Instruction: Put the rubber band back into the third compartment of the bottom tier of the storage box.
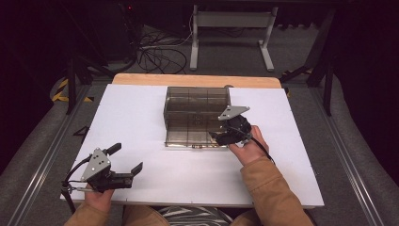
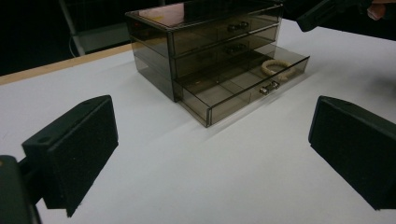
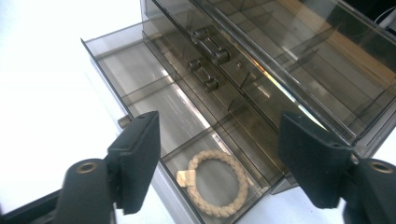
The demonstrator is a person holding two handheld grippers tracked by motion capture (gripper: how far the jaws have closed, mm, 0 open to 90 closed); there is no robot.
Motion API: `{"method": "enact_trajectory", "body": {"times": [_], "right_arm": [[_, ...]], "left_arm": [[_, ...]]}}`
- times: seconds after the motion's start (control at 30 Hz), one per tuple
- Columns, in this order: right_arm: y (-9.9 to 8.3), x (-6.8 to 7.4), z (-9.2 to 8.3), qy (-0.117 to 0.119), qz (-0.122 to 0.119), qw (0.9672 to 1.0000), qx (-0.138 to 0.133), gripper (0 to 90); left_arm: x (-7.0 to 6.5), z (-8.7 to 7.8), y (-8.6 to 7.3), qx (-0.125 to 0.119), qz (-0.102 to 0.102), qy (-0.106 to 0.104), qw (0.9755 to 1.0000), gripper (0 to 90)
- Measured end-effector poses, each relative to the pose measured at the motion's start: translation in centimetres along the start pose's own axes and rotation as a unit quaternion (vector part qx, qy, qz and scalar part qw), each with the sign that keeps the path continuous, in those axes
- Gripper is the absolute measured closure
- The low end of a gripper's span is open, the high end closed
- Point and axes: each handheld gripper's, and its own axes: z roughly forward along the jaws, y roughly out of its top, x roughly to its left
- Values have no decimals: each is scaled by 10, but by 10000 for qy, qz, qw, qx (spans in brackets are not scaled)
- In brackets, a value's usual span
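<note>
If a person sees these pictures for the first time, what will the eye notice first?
First, the smoky transparent drawer box at the middle of the white table, its bottom drawer pulled out. Next, the cream braided bracelet lying in an end compartment of that drawer, right under the right gripper, whose jaws stand apart and empty. The left gripper waits open near the table's front left corner.
</note>
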Motion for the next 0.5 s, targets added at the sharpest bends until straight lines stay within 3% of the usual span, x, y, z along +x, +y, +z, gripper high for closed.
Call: {"method": "enact_trajectory", "body": {"times": [0.5], "right_arm": [[2, 3, -5, 94, -77, 9998, -148, 242]], "left_arm": [[0, -1, 0, 10, -9, 3, 10000, 20]]}}
